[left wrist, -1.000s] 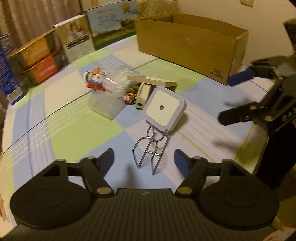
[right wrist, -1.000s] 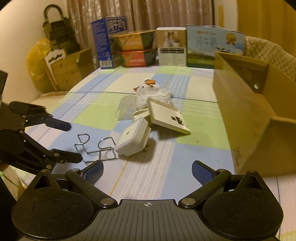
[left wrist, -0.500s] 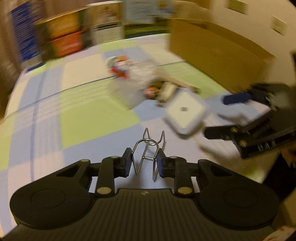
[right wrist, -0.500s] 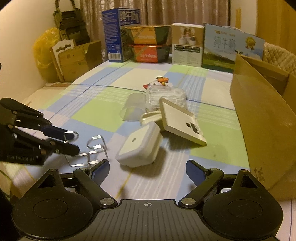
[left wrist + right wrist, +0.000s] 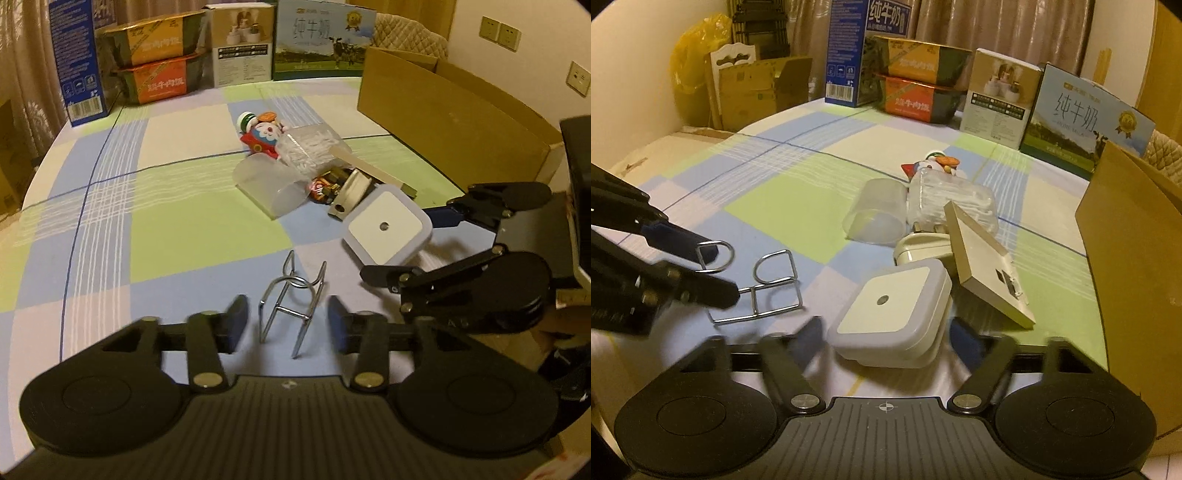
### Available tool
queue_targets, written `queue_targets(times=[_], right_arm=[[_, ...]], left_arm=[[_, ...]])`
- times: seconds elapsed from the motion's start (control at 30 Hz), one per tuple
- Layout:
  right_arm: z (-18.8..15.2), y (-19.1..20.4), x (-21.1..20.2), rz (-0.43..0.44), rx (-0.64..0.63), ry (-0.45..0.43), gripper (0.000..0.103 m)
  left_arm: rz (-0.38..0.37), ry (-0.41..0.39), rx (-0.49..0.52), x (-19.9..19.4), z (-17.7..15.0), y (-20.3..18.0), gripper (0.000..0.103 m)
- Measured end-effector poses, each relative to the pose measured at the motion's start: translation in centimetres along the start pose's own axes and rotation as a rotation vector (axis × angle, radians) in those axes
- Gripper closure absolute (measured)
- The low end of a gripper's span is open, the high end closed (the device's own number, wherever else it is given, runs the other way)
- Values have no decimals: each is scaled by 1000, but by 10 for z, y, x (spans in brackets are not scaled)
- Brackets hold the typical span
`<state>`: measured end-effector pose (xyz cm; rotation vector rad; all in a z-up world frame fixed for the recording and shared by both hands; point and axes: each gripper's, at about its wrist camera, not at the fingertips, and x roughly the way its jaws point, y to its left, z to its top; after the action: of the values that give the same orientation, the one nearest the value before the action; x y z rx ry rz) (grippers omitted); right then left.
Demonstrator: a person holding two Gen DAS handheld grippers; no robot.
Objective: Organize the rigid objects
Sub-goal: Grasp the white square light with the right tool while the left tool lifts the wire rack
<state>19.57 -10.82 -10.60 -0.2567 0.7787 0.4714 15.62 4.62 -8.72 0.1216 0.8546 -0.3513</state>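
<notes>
A bent wire rack (image 5: 291,302) stands on the checked cloth between the fingers of my left gripper (image 5: 284,321), which is open with gaps on both sides. It also shows in the right wrist view (image 5: 764,286). A square white night light (image 5: 894,306) lies between the fingers of my right gripper (image 5: 892,336), which is open around it. It shows in the left wrist view (image 5: 386,229). Behind lie a clear cup (image 5: 877,218), a toy figure (image 5: 260,134), a clear packet (image 5: 951,199) and a flat tan panel (image 5: 988,266).
A large open cardboard box (image 5: 454,118) stands at the right of the table. Several printed cartons (image 5: 993,99) line the far edge. A white plug adapter (image 5: 349,192) and a small wrapped item (image 5: 321,186) lie in the pile.
My left gripper, nearly closed on the wire rack half a second ago, has opened. My right gripper has moved forward so the night light now sits between its fingers.
</notes>
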Motion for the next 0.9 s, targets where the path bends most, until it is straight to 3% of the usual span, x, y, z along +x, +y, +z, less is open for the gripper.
queue_targets(times=[0.23, 0.4, 0.57, 0.8, 0.9], right_arm=[[-11, -13, -16, -8, 35, 13, 44], [-24, -23, -26, -51, 87, 24, 43], [-26, -20, -29, -119, 41, 5, 29], [-28, -7, -21, -174, -60, -16, 29], [-28, -6, -19, -177, -65, -23, 29]], left_arm=[[17, 2, 89, 3, -4, -9, 57], [-51, 25, 10, 1, 0, -6, 59], [-79, 28, 6, 1, 0, -13, 59], [26, 27, 56, 7, -5, -22, 59], [32, 19, 39, 8, -4, -21, 59]])
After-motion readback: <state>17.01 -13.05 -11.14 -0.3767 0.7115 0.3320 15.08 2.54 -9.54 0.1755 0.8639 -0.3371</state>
